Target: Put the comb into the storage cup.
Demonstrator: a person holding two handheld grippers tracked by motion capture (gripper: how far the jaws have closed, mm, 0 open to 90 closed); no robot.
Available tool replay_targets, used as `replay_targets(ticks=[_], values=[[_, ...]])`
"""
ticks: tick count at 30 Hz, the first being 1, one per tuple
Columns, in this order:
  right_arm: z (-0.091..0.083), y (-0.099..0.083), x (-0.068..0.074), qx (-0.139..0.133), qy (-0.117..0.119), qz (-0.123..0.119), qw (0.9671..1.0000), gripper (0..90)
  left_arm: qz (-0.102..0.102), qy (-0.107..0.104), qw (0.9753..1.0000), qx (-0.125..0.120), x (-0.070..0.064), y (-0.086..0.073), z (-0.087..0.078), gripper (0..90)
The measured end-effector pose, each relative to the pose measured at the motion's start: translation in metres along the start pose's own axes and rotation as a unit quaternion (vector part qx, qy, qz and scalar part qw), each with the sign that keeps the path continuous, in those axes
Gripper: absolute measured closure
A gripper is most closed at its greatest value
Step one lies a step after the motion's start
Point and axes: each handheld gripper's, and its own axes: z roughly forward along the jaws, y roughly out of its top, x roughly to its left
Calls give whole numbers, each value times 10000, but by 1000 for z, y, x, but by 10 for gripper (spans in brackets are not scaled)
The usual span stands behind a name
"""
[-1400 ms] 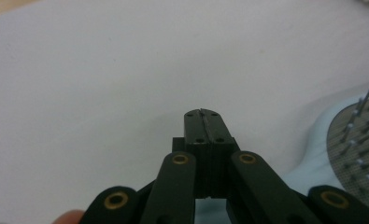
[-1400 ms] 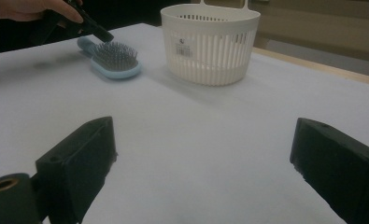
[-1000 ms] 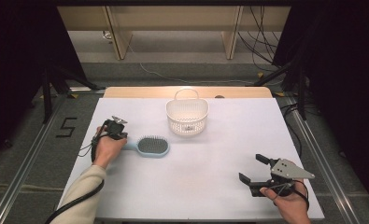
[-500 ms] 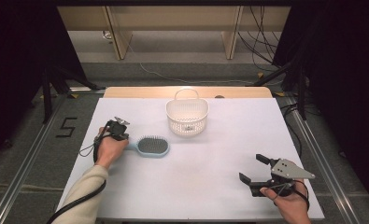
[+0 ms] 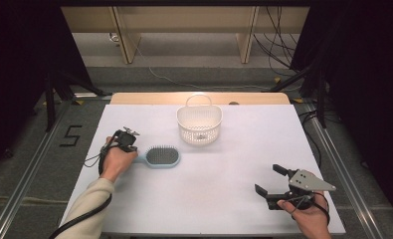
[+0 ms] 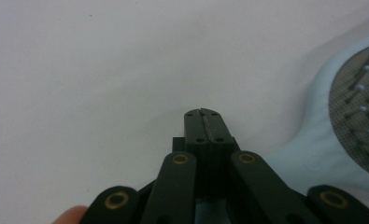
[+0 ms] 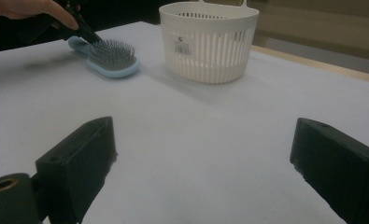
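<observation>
Now clamped tight beside the hairbrush [image 5: 156, 156] handle near the table's [image 5: 224, 209] left edge: left gripper [image 6: 204, 113] gripping nothing. Better reopened, then straddling the handle squarely. Right gripper [image 5: 272, 180] spread wide, idle.
</observation>
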Motion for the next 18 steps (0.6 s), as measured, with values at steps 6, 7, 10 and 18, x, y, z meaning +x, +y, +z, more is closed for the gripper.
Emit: replay_targets(ticks=[6,7,10,18], values=[[0,0,0,-4,-4,7,10000,76,83,-142,9997,157,-3,-7,-8,900],[0,0,0,-9,-9,-5,10000,76,97,-174,9996,182,-4,-8,-10,900],[0,0,0,-3,0,10,10000,76,199,-240,9992,235,-7,-12,-13,900],[0,0,0,-8,1,-7,10000,76,374,-414,9978,368,-18,-22,-25,900]])
